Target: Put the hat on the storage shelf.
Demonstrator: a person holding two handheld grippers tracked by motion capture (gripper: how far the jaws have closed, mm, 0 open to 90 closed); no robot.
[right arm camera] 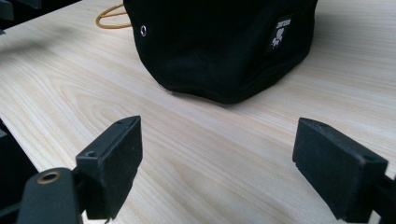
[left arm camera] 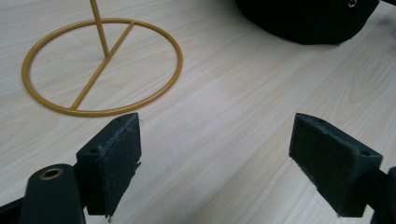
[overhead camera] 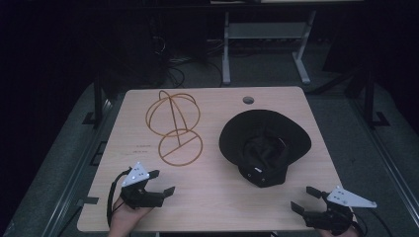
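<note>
Black hat [right arm camera: 219,46] on the table, ahead of the right gripper [right arm camera: 217,163], clear of its wide, empty jaws

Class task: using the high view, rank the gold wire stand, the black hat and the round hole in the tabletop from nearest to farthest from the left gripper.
Measured from the left gripper:
1. Gold wire stand, just ahead of it on the table's left half.
2. Black hat, across on the right half.
3. Round hole, near the far edge.

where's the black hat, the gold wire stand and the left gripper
black hat [overhead camera: 257,129], high view, on its brim
gold wire stand [overhead camera: 181,159], high view, on its base ring
left gripper [overhead camera: 162,182], high view, midway between its open jaws
</note>
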